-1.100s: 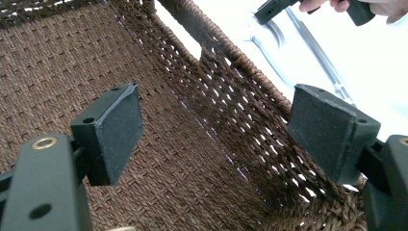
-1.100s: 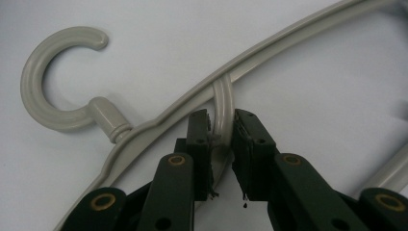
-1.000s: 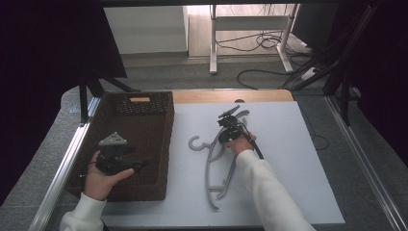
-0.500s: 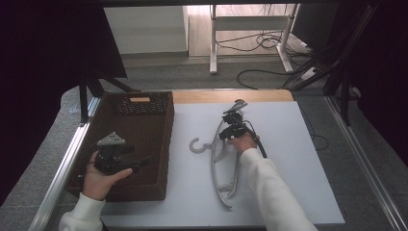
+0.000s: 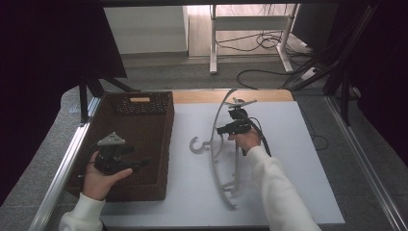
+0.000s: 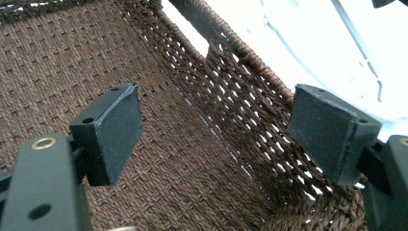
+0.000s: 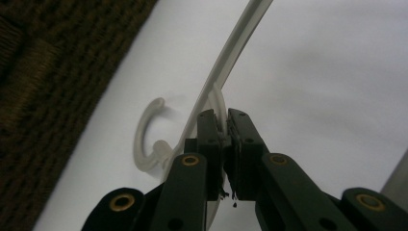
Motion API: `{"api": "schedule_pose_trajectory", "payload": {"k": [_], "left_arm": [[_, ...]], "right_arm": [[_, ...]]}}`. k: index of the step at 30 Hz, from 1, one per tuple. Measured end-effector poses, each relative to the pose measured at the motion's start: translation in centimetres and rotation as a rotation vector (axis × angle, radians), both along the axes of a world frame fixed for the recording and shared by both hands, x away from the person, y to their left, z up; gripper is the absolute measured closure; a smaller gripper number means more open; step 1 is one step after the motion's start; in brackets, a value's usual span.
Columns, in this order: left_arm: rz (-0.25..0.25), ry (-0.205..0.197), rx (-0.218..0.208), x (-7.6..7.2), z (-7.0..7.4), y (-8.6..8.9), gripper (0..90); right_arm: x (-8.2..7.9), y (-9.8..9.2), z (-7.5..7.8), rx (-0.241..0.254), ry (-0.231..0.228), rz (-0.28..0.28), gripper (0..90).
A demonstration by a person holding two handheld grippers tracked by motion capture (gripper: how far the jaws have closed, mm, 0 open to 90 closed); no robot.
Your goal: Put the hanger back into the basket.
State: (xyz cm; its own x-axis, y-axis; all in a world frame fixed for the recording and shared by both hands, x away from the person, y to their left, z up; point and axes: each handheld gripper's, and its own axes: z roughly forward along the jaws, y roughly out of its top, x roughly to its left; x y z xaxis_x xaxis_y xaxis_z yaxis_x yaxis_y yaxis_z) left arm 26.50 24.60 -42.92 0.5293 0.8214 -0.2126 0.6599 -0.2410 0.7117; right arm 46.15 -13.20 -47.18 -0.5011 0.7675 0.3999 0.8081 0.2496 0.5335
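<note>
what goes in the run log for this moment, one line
right tongs: shut on hanger, one end tilted up off white mat | left tongs: open, nothing between them, over wicker basket

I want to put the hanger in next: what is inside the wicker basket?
Inside the basket only its bare woven floor shows; the open left tongs hover over it. The hand covers part of the near end.

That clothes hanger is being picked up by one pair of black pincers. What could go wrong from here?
The right gripper pinches only a thin bar of the grey hanger, so the hanger could swing or slip out. One end of it rests on the white table and might drag. Its hook points toward the wicker basket and could catch the rim.
</note>
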Motion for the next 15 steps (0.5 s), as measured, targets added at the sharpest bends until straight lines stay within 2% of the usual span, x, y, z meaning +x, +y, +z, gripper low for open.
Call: {"api": "schedule_pose_trajectory", "payload": {"k": [4, 7, 12, 14, 15], "left_arm": [[0.003, 0.003, -0.001, 0.0, -0.1, 0.1, 19.5], [0.004, 0.004, 0.000, 0.1, -0.1, 0.1, 19.5], [0.003, 0.005, 0.002, 0.1, -0.1, 0.1, 19.5], [0.003, 0.005, 0.001, 0.1, -0.1, 0.1, 19.5], [0.003, 0.005, 0.001, 0.1, -0.1, 0.1, 19.5]], "right_arm": [[0.0, -0.4, 0.4, 0.035, 0.001, 0.006, 85.4], [0.0, -1.1, 1.0, 0.103, 0.005, 0.006, 85.8], [-0.1, -1.9, 1.8, 0.159, -0.008, 0.006, 86.1], [-0.2, -2.5, 2.4, 0.220, -0.017, 0.003, 86.2], [-0.2, -2.5, 2.4, 0.220, -0.017, 0.003, 86.2]]}}
